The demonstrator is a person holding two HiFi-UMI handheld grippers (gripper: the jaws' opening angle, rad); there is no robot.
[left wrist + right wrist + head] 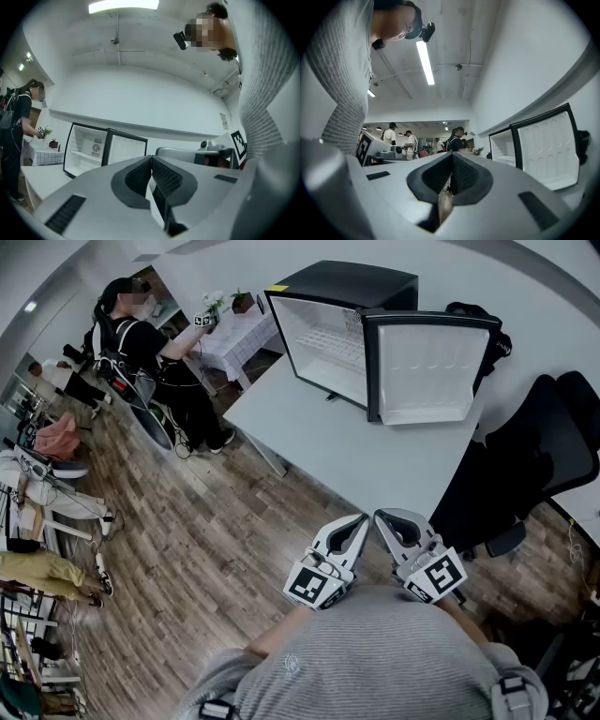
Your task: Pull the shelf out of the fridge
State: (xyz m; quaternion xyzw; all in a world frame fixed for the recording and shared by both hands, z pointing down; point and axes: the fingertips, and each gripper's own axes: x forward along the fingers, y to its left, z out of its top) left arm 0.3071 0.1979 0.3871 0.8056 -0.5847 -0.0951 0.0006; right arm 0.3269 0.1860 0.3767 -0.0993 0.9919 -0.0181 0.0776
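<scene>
White table (375, 465) over a wood-plank floor (206, 549) carries a small black fridge (349, 282) with its door (427, 371) swung open (white interior exposed). The shelf (330, 345) sits inside the cabinet. Left gripper (359, 521) and right gripper (382, 517) are side by side, well apart from the fridge. Both have their jaws together with nothing between them.

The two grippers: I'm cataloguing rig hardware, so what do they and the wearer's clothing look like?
The left gripper and right gripper are light grey wedge-shaped shells tapering toward the tips, with dark ribbed pads inside. Each carries a white cube with black square markers. The person wears a grey ribbed sweater. No cables show.
</scene>
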